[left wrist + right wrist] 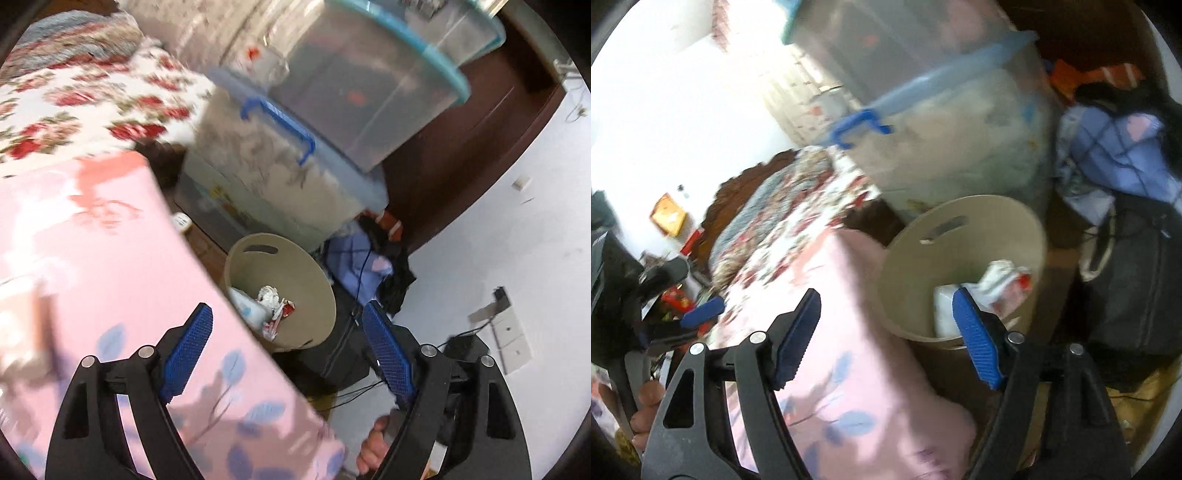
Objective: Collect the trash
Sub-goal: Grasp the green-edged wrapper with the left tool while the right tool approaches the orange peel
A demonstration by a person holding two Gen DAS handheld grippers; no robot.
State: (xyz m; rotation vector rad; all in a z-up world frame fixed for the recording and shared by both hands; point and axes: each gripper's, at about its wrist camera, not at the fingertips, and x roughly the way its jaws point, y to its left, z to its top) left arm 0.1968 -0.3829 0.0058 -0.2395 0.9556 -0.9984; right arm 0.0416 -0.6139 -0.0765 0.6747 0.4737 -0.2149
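Both grippers, left gripper (286, 328) and right gripper (886, 321), spread wide, pinching nothing. Hovering above beige bin (314, 280) holding crumpled trash (267, 295). Beside pink bedding (110, 258).

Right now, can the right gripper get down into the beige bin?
Probably yes. The right gripper has open, empty jaws, and the beige bin sits just ahead with its mouth uncovered; only the pink bedding crowds its near left side.

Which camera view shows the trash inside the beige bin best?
The left wrist view: it looks down into the beige bin, so the crumpled paper and wrappers show fairly sharply. In the right wrist view the same trash is blurred and partly hidden behind a blue finger pad.
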